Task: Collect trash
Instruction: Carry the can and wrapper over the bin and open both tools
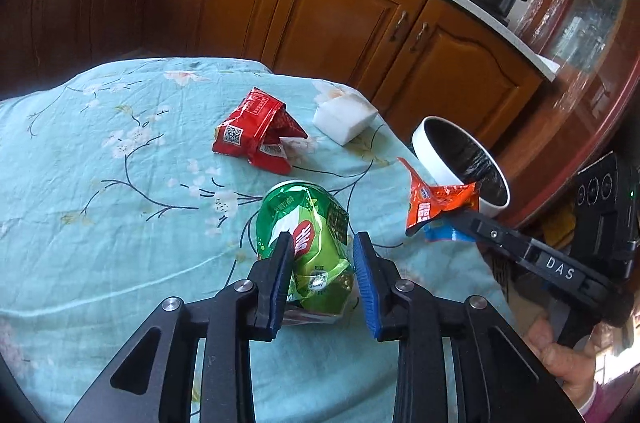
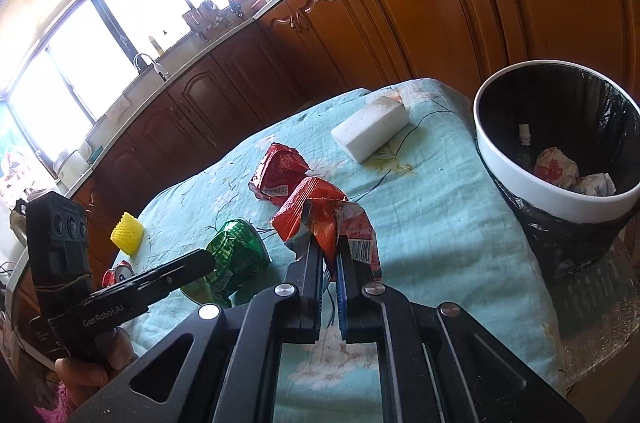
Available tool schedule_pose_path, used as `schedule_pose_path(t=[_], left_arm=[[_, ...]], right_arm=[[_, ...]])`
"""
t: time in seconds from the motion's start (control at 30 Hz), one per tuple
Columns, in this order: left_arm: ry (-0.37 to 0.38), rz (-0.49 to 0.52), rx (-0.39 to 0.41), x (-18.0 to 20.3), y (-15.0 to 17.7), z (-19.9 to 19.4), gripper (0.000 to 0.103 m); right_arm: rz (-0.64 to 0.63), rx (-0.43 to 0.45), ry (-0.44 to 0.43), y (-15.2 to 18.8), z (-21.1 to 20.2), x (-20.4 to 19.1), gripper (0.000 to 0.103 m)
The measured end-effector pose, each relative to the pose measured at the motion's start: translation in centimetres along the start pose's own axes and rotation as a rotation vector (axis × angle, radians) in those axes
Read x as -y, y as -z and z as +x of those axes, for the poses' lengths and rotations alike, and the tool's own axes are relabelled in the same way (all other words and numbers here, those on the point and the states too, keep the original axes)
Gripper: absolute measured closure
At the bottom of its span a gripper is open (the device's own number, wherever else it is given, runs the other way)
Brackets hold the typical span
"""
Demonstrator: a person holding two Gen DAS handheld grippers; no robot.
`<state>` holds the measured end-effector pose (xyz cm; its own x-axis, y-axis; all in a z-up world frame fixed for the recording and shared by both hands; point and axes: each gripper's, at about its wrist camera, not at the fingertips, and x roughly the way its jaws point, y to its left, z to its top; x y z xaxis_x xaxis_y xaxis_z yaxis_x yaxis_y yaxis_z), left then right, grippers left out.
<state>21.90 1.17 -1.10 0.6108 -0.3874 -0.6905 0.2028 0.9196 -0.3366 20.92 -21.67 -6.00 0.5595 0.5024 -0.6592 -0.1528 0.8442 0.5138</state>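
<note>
A table draped in a pale teal floral cloth point(image 1: 120, 183) stands before a run of orange-brown wooden kitchen cabinets point(image 1: 340, 11) under a light countertop; a bright window point(image 2: 100, 43) lights the sink side. The left gripper point(image 1: 322, 267) appears clamped on a crumpled green foil snack bag point(image 1: 308, 223), though one blue pad seems slightly clear; the right gripper point(image 2: 330, 263) is pinched tight on an orange-red wrapper point(image 2: 316, 211), near a white bin lined with black plastic point(image 2: 520, 167); a red crumpled packet point(image 1: 256, 135) and a white foam block point(image 1: 344, 119) lie on the cloth.
</note>
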Motion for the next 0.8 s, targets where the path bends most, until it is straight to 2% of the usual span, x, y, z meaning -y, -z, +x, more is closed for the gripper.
schedule_pose_path(t=[0.1,0.17,0.2,0.37,0.47,0.53,0.7,0.77,0.8], left_arm=[[-0.042,0.030,-0.043,1.1,0.4,1.1,0.063],[-0.065,0.046,-0.065,1.8,0.9,1.9,0.062],[-0.082,0.063,-0.065,2.0,1.0,2.1,0.058],[-0.144,0.142,-0.075,3.6,1.1,3.0,0.056],[-0.211,0.183,-0.098,4.4,1.3,3.9,0.046],[-0.212,0.194,-0.089,4.8,1.5,4.1,0.048],[-0.214,0.235,-0.044,5.3,1.2,3.8,0.069],[-0.222,0.243,-0.018,5.4,1.0,3.1,0.073],[-0.202,0.232,-0.014,5.3,0.9,2.8,0.073]], right_arm=[[0.011,0.003,0.002,0.2,-0.3,0.4,0.097],[0.016,0.009,0.005,0.3,-0.6,0.5,0.097],[0.019,0.012,0.006,0.4,-0.8,0.7,0.097],[0.038,0.022,0.009,0.3,-1.5,1.5,0.097],[0.048,0.023,0.009,0.4,-1.6,1.8,0.097],[0.054,0.025,0.008,0.5,-1.8,2.0,0.097],[0.071,0.029,0.013,0.6,-2.1,2.7,0.097],[0.076,0.033,0.016,0.6,-2.3,3.0,0.097],[0.078,0.035,0.015,0.6,-2.4,3.1,0.097]])
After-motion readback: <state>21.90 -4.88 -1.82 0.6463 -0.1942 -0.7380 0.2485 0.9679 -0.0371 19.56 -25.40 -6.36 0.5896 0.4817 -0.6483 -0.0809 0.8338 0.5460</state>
